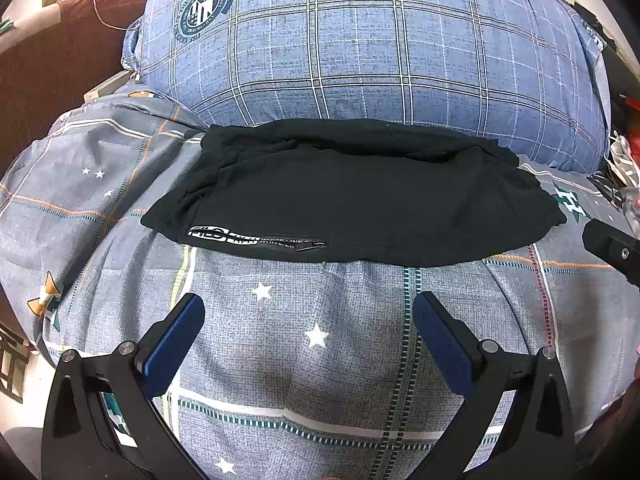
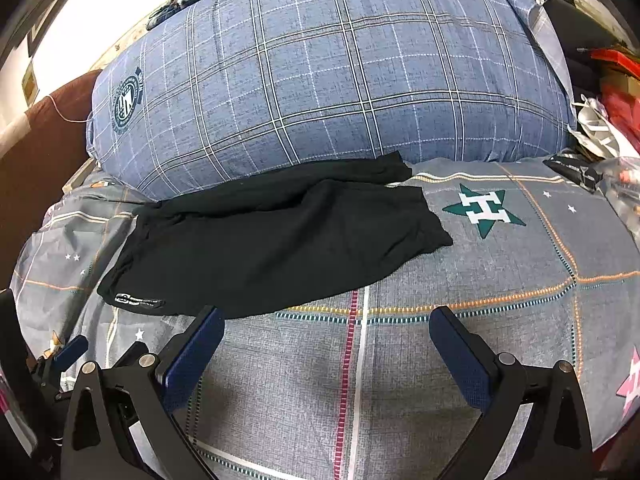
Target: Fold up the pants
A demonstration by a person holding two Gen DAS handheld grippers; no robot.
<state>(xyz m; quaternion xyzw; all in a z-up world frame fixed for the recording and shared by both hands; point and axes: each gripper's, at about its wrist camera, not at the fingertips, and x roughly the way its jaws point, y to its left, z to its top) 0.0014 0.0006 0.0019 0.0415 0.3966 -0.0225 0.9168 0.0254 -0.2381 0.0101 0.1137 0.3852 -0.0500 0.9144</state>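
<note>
black pants (image 1: 352, 200) lie already folded lengthwise along the bed's (image 1: 304, 360) far edge, against the plaid pillow (image 1: 360, 48). both hand-held grippers, left (image 1: 308, 336) and right (image 2: 326, 344), released, empty. pinch both ends together, fold across.

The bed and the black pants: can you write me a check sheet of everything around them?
Surface: grey patterned bedsheet with stars, wrinkled, covering the bed.
Job's things: black fabric pants with a white logo, lying already folded over, back edge against the big blue plaid pillow.
Clutter: red and white items heaped at the bed's right edge; too jumbled to identify.
Grippers: left gripper open, holding nothing; right gripper open, holding nothing; both short of the pants.
Cables: thin light cord across the brown upholstery.
Surroundings: bright white wall behind; detail washed out.
</note>
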